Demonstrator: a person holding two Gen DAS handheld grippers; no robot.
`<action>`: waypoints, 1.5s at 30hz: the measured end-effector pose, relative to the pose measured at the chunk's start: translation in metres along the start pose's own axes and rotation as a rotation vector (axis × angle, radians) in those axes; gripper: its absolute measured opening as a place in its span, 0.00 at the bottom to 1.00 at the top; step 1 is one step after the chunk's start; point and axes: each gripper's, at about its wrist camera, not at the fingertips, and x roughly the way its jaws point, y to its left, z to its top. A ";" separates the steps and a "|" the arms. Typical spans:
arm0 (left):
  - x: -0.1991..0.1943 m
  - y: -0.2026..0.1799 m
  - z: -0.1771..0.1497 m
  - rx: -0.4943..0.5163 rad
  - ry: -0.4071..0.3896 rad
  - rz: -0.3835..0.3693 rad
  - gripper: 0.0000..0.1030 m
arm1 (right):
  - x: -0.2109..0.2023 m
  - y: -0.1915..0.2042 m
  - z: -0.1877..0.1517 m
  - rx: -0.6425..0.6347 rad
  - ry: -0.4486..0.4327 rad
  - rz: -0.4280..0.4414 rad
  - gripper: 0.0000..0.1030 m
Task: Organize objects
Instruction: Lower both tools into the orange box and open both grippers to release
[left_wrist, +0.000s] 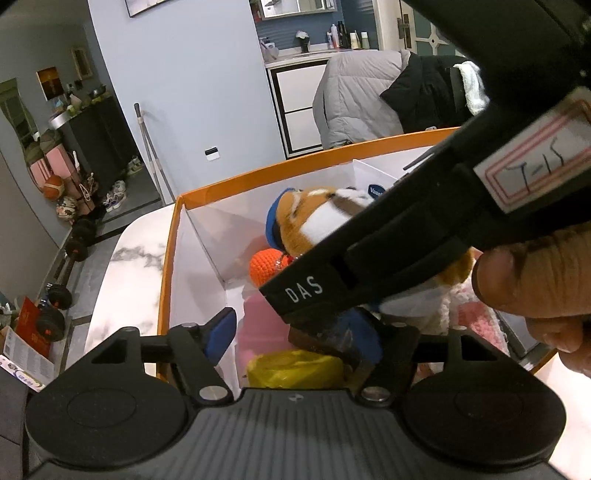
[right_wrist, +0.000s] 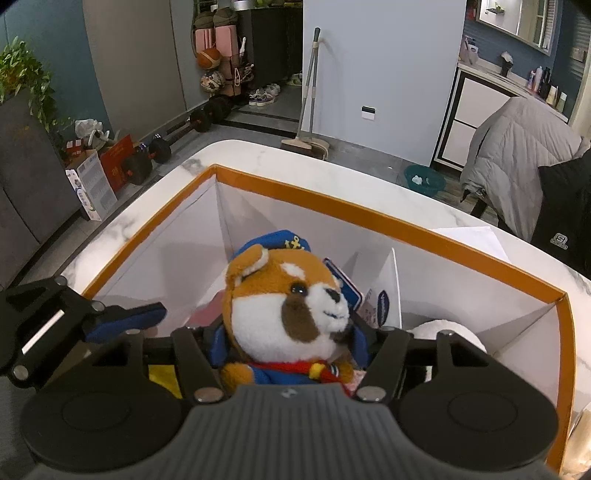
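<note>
Right gripper (right_wrist: 290, 341) clenched on plush dog (right_wrist: 284, 310) above orange box (right_wrist: 369, 218); left gripper (left_wrist: 295, 332) spread wide beside it, so collision could jolt the toy loose

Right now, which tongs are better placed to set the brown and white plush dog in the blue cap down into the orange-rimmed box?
The right tongs: they already grip the plush dog above the box. The left tongs are open, holding nothing.
</note>
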 end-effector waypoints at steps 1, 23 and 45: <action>0.000 0.000 0.000 0.003 0.001 0.001 0.80 | -0.001 0.000 0.000 0.001 -0.002 -0.001 0.65; -0.026 0.003 0.009 0.002 -0.042 0.011 0.80 | -0.049 0.003 -0.005 -0.003 -0.081 -0.031 0.77; -0.085 -0.005 0.012 0.013 -0.138 0.004 0.82 | -0.150 0.009 -0.030 -0.006 -0.176 -0.064 0.77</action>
